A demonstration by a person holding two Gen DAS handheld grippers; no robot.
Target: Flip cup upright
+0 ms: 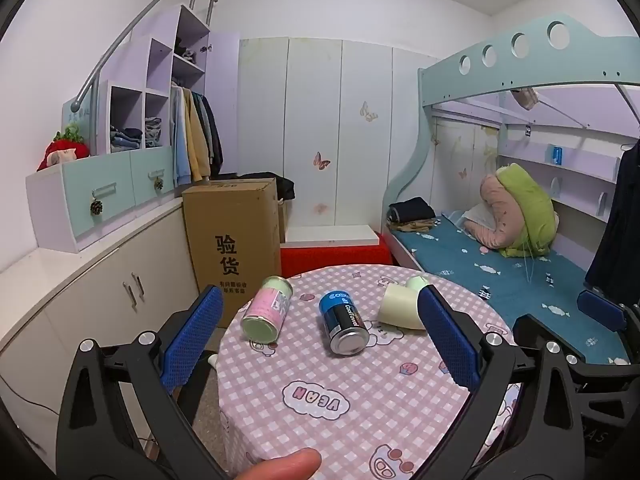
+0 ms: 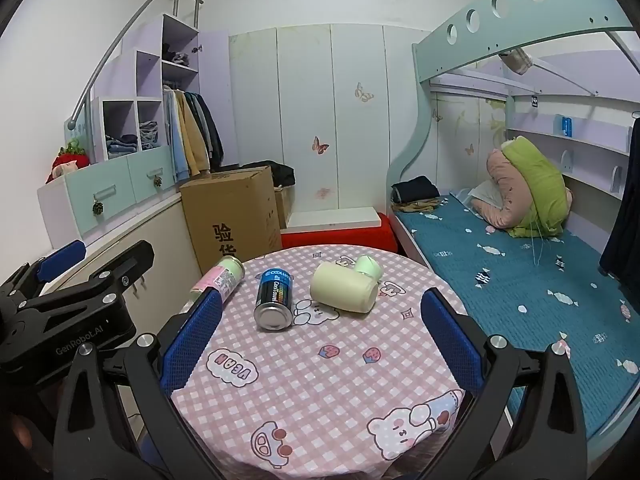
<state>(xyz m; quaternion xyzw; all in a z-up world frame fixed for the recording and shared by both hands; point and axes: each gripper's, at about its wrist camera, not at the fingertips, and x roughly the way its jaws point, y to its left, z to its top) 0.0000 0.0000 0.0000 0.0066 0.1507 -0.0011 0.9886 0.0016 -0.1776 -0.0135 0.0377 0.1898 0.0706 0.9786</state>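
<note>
A pale cream cup [image 1: 400, 306] [image 2: 345, 287] lies on its side on the round table [image 1: 360, 408] [image 2: 320, 380], which has a pink checked cloth. Beside it lie a blue-black can [image 1: 344, 322] [image 2: 274, 298] and a pink-green can [image 1: 267, 309] [image 2: 219, 280]; a small pale green item [image 2: 369, 266] lies just behind the cup. My left gripper [image 1: 320, 344] is open and empty, above the near half of the table, short of the cans. My right gripper [image 2: 320, 344] is open and empty, short of the cup. The left gripper's body [image 2: 68, 312] shows in the right wrist view.
A cardboard box [image 1: 234, 236] stands left behind the table, with a red stool [image 1: 334, 256] and a white board behind. A bunk bed with a blue mattress [image 1: 500, 276] lies to the right. White cabinets [image 1: 100, 292] run along the left wall.
</note>
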